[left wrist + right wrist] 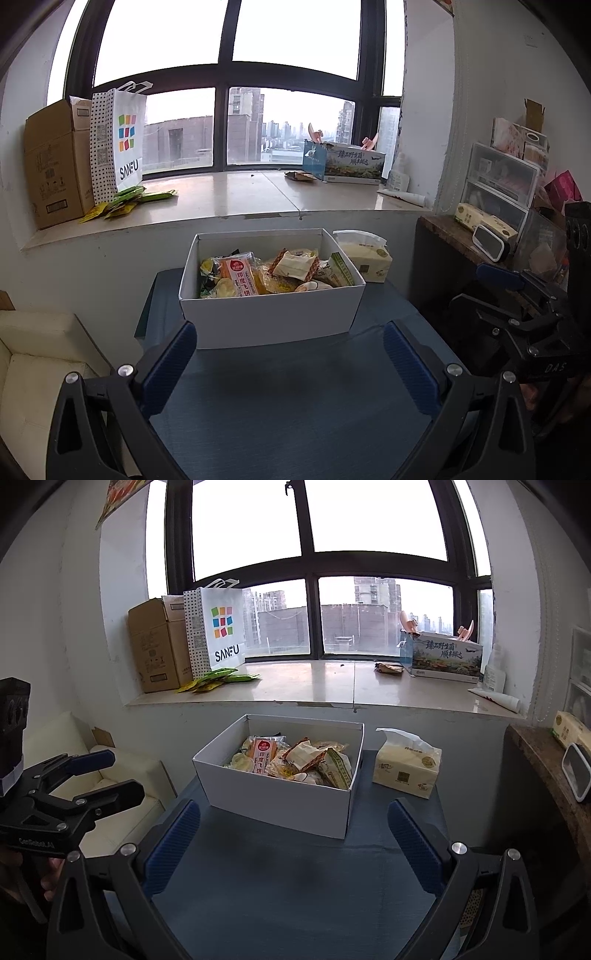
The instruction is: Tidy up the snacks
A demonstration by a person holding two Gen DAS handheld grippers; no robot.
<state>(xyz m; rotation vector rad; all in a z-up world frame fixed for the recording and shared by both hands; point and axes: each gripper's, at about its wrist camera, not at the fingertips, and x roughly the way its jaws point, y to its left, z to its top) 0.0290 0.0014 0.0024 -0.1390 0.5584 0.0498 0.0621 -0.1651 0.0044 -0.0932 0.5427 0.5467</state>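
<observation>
Nearest, the left gripper [288, 363] and right gripper [293, 843] hover over one blue table [295, 406], both spread wide, holding nothing. At twelve o'clock sits one white box [269, 317] heaped with snack packets [258, 275]; count unclear. One tissue pack [406, 771] stands at two o'clock. Best approach: descend steeply, pinch one top packet.
</observation>
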